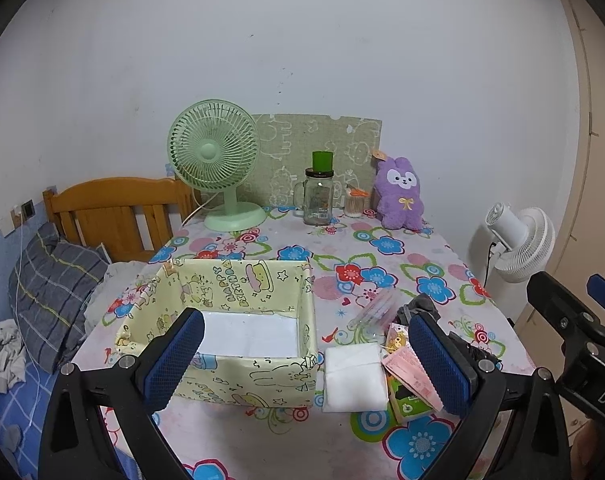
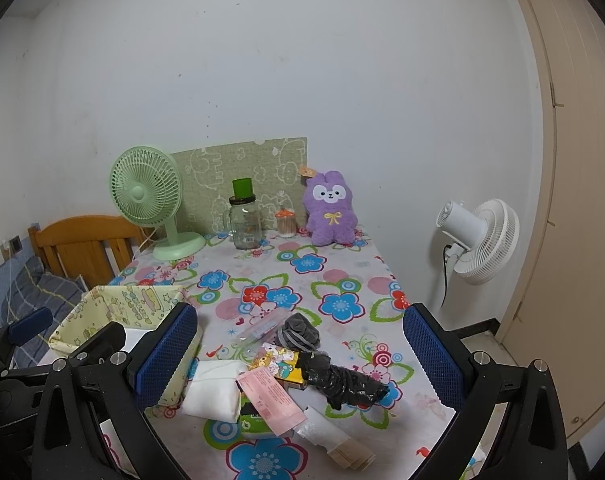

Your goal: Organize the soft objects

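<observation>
While both my tongs, left (image 1: 306,364) and right (image 2: 300,354), hang open and empty, nothing is gripped. Box (image 1: 238,280) sits left of the pile (image 2: 278,372) on the worktop (image 2: 342,280).

The yellow box (image 1: 238,288) reads "HAPPY BIRTHDAY" on its inner wall.

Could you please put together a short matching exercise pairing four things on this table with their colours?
Things:
1. desk fan
2. plush rabbit
3. crumpled bag
4. folded cloth

Colours:
A. white
B. purple
C. pale green
D. black

Pairs: 1-C, 2-B, 3-D, 4-A
</observation>
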Action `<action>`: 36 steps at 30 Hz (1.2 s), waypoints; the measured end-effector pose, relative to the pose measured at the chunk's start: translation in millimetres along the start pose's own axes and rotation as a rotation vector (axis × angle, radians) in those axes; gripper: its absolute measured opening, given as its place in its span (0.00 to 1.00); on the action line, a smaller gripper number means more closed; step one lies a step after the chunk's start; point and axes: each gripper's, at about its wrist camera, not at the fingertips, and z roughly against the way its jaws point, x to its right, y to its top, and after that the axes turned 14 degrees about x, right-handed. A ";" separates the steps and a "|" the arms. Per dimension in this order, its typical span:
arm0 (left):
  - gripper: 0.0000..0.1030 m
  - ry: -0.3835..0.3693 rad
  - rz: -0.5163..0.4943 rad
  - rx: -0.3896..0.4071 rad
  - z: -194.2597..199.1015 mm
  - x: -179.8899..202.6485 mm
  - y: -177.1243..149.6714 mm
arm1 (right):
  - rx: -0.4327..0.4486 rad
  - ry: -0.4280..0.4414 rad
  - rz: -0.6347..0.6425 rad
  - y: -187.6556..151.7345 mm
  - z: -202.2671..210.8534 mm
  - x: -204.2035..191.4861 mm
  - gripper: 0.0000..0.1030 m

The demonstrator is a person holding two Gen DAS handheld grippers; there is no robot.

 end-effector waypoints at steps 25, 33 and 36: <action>0.99 0.015 0.023 0.014 0.1 -1.9 -3.1 | 0.005 0.007 0.007 -2.1 0.3 2.2 1.00; 0.99 0.014 0.016 0.024 -6.1 2.6 -6.5 | 0.013 0.007 0.015 -4.2 -3.6 4.1 1.00; 0.97 0.000 0.004 0.007 -11.5 6.8 -9.3 | 0.012 0.009 0.013 -5.0 -6.6 5.7 1.00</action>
